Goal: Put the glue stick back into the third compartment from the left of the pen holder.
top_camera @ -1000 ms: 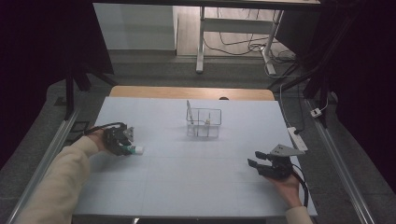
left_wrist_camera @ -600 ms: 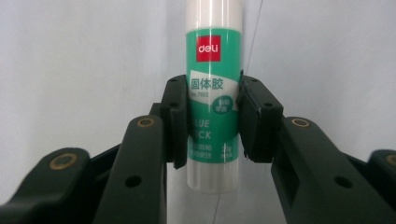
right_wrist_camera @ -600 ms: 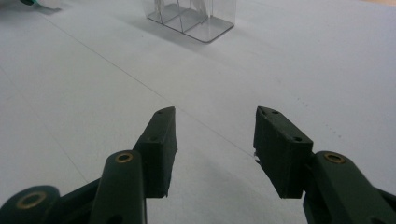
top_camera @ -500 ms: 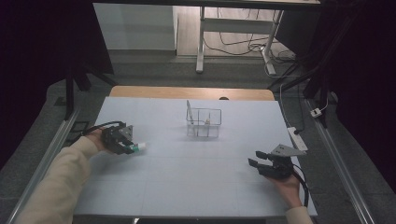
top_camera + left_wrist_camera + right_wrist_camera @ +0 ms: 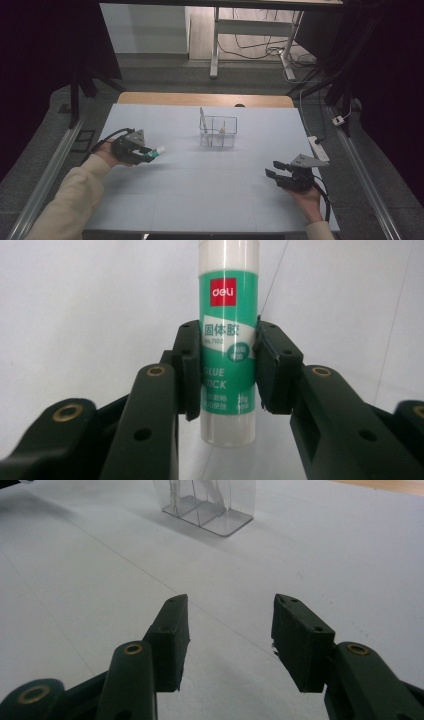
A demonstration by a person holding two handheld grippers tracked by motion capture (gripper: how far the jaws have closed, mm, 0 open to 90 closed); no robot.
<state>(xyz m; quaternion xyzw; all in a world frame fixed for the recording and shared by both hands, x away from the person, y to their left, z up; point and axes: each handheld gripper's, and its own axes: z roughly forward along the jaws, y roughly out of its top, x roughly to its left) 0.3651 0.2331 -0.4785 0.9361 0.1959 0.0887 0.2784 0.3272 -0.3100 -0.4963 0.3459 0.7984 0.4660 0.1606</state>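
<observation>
Now that its jaws have just closed, the left gripper (image 5: 150,155) clamps the green-and-white cylindrical plastic glue stick (image 5: 228,340), lifted at nine o'clock; the right gripper (image 5: 227,640) gapes empty.

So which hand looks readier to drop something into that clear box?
The left gripper: its fingers clamp the green-and-white glue stick. The right gripper is open, holding nothing, though it faces the clear plastic box.
</observation>
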